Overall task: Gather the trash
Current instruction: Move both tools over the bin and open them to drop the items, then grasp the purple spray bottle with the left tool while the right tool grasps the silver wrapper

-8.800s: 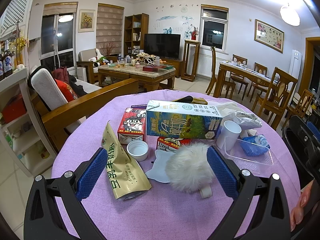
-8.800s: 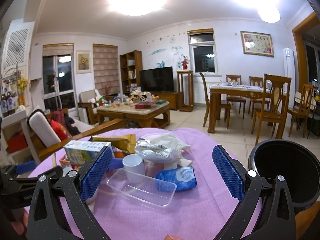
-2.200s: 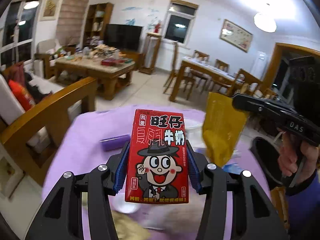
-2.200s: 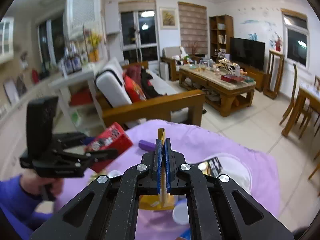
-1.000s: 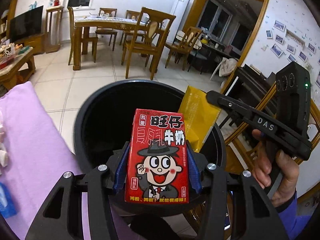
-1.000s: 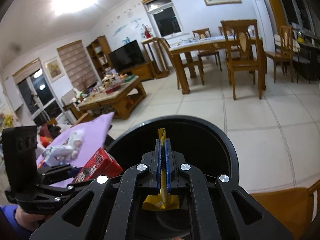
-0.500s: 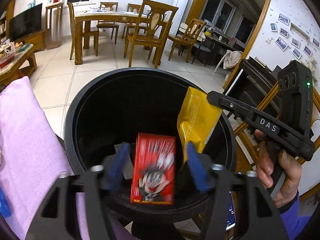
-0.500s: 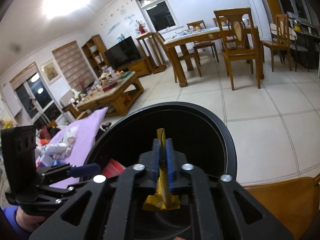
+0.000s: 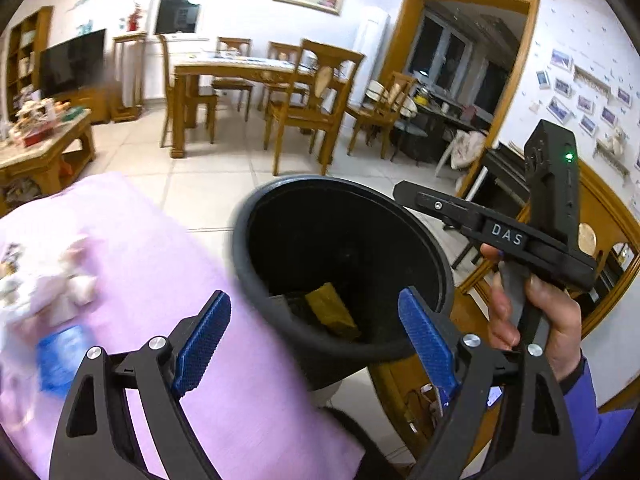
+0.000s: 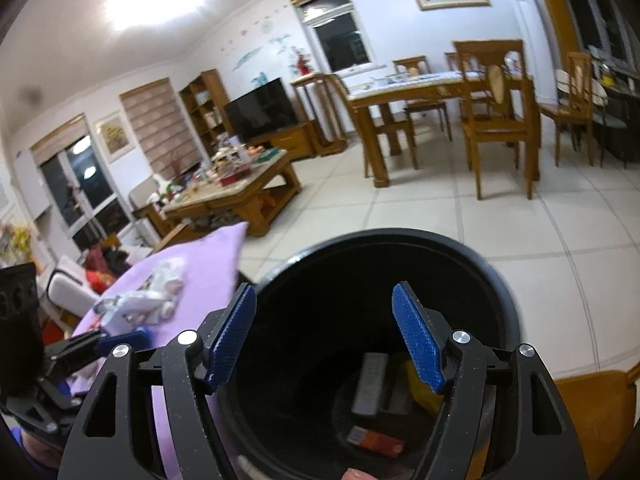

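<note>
The left gripper [image 9: 314,334] stands with its jaws spread wide and nothing between them, above the near rim of the trash bin [image 9: 424,240]. The right gripper [image 10: 324,334] is likewise spread and empty, directly over the bin's mouth (its black body also shows at the bin's far side in the left wrist view).

Inside the bin lie a yellow pouch [image 9: 332,312], a red carton [image 10: 376,441] and a flat grey piece, all on the bottom.

The remaining trash sits on the purple-covered tabletop [image 9: 160,264] beside the bin: a blue packet [image 9: 60,360] and a heap of crumpled white wrappers [image 10: 148,298], both blurred.

Handling judgement:
- Blue packet: probably light, soft and somewhat slick. Grip across its short width, near the middle, so it does not fold out of the pads.
- White wrappers: likely very light and crushable, with no fragile parts visible. Pinch a raised fold at the top of the heap; loose pieces may separate and drop.
</note>
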